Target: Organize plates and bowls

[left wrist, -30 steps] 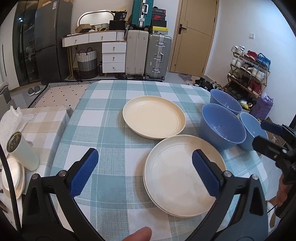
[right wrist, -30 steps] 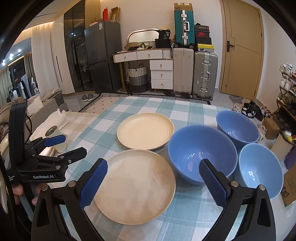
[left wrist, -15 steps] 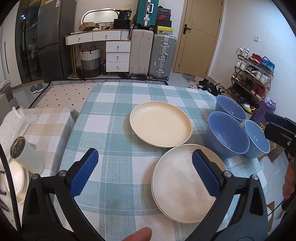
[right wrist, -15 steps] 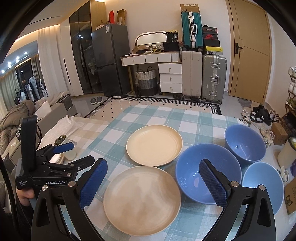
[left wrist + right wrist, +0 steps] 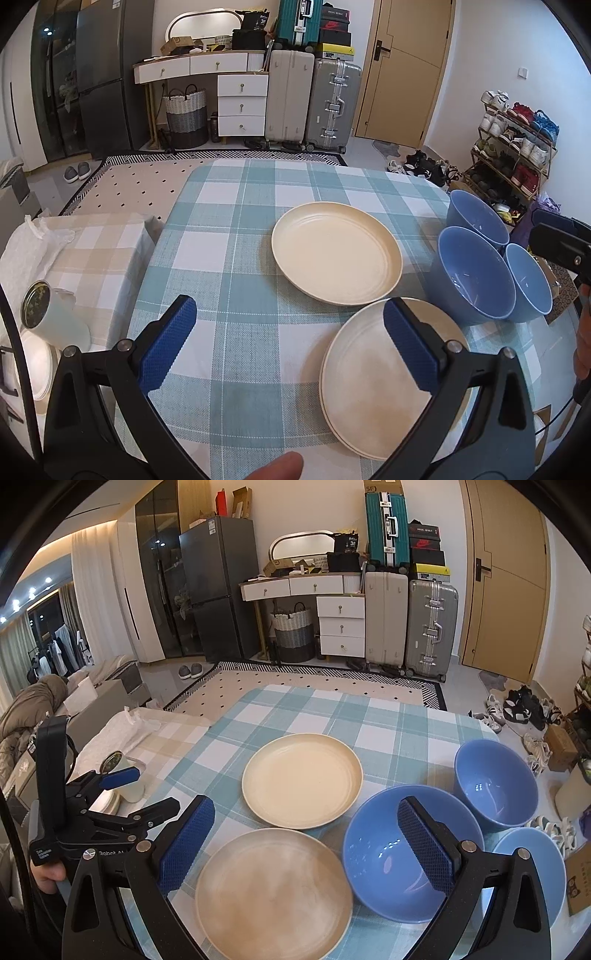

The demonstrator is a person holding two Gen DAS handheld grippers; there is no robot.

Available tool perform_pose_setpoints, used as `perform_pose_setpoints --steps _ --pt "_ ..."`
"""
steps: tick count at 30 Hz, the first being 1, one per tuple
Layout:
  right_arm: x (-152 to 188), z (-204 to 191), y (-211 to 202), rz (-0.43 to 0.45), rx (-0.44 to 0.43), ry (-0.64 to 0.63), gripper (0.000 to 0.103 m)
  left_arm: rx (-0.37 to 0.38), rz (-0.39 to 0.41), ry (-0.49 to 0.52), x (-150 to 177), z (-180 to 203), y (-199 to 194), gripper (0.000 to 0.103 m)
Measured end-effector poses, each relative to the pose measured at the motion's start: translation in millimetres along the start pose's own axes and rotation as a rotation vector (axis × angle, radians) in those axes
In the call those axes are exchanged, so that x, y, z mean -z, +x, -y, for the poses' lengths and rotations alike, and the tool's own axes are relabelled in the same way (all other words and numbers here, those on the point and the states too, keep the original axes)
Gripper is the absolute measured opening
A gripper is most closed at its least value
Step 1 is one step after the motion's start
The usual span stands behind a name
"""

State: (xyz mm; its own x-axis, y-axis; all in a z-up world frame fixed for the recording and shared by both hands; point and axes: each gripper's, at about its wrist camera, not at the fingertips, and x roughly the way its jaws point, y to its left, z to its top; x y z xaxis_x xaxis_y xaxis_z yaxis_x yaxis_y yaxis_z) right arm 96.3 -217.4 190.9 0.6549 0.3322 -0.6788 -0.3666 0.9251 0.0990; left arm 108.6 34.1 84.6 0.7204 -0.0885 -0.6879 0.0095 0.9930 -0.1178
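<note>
Two cream plates lie on the checked tablecloth: the far plate and the near plate. Three blue bowls cluster at the right: a large bowl, a far bowl and a small bowl. My left gripper hovers open over the table's near left, holding nothing. My right gripper is open above the near plate and large bowl, apart from both.
A low side table with a beige checked cloth stands to the left, bearing a white cup. The tablecloth's right edge runs just past the bowls. Suitcases, drawers and a shoe rack line the room behind.
Both grippers have drawn back and risen, so plates and bowls look smaller and farther. Nothing on the table has moved; both grippers stay open.
</note>
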Motion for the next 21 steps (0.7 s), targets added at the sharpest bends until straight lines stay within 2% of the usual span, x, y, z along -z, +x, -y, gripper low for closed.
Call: perform_pose_setpoints --steps 11,21 --pt "-19.0 16.2 49.7 -0.103 -0.033 0.036 0.101 -0.007 -0.026 -0.012 -14.0 -6.5 29.5 0.101" --pt "-38.4 24.2 95.7 -0.181 -0.010 0.022 0.101 -0.023 -0.046 -0.021 -21.8 -15.1 53.0 0.101"
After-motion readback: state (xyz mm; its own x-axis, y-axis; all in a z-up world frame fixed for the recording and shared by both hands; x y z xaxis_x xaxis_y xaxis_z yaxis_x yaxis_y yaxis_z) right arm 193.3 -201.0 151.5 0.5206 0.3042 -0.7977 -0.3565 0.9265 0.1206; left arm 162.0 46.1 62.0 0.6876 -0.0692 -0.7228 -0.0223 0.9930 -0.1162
